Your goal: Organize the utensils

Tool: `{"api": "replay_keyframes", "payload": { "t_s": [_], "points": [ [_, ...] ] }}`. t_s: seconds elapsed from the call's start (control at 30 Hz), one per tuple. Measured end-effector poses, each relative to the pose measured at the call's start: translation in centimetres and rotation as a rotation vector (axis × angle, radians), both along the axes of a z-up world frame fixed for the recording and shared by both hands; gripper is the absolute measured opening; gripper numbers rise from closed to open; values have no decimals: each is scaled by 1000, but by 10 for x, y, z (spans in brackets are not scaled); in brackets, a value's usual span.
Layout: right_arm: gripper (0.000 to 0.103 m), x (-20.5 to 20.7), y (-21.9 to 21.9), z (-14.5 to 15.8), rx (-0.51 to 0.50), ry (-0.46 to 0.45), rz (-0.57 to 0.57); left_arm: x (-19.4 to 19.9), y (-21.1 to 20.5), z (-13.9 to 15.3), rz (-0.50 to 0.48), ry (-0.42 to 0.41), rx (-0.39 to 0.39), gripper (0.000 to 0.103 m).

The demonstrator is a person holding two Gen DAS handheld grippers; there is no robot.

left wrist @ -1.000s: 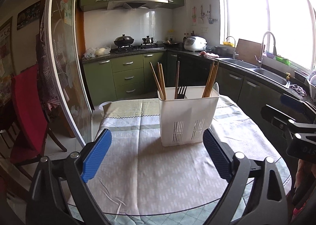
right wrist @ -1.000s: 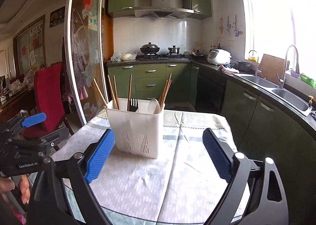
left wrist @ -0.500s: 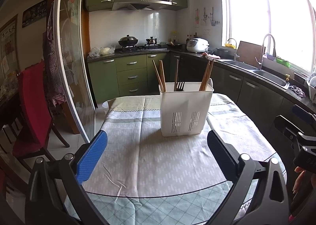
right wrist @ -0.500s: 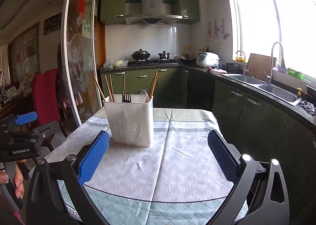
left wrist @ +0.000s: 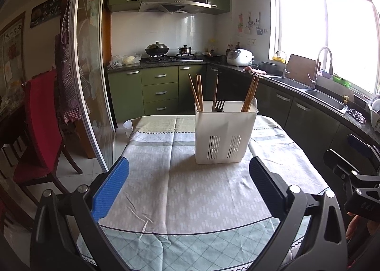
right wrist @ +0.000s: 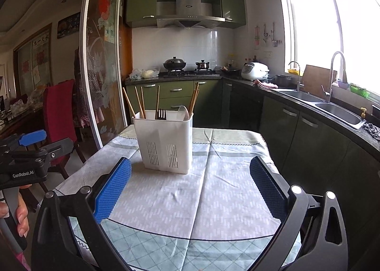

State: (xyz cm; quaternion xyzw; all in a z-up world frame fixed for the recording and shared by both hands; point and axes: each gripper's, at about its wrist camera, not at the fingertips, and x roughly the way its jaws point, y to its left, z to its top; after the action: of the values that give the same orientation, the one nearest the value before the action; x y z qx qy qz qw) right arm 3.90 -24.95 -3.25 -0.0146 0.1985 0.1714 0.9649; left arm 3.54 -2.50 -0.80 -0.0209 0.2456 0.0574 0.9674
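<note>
A white slotted plastic utensil caddy (left wrist: 225, 134) stands upright near the far end of a desk (left wrist: 190, 197) covered by a grey and pale green patterned cloth; it holds wooden chopsticks (left wrist: 197, 91), a dark fork (right wrist: 161, 114) and a pale spoon (right wrist: 183, 112). The left gripper (left wrist: 188, 180) and the right gripper (right wrist: 190, 182) hover over the near half of the desk, well apart from the caddy. Each has its blue-padded fingers (left wrist: 110, 191) spread wide, with nothing between them.

Both wrist views face the kitchen, sharing white caddy (left wrist: 225, 133) on table (left wrist: 190, 199)
</note>
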Motion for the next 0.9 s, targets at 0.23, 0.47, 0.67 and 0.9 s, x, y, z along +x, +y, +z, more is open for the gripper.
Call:
{"api": "replay_keyframes", "payload": {
  "t_s": [0.23, 0.47, 0.67, 0.9],
  "points": [
    [98, 1, 2, 1, 0, 0, 4, 1, 4, 0, 20, 9, -8, 96],
    [98, 1, 2, 0, 3, 1, 6, 4, 4, -3, 20, 22, -11, 96],
    [98, 2, 2, -1, 3, -1, 3, 3, 3, -2, 22, 15, -3, 96],
    [98, 2, 3, -1, 5, -1, 5, 2, 3, -3, 23, 12, -1, 96]
  ]
}}
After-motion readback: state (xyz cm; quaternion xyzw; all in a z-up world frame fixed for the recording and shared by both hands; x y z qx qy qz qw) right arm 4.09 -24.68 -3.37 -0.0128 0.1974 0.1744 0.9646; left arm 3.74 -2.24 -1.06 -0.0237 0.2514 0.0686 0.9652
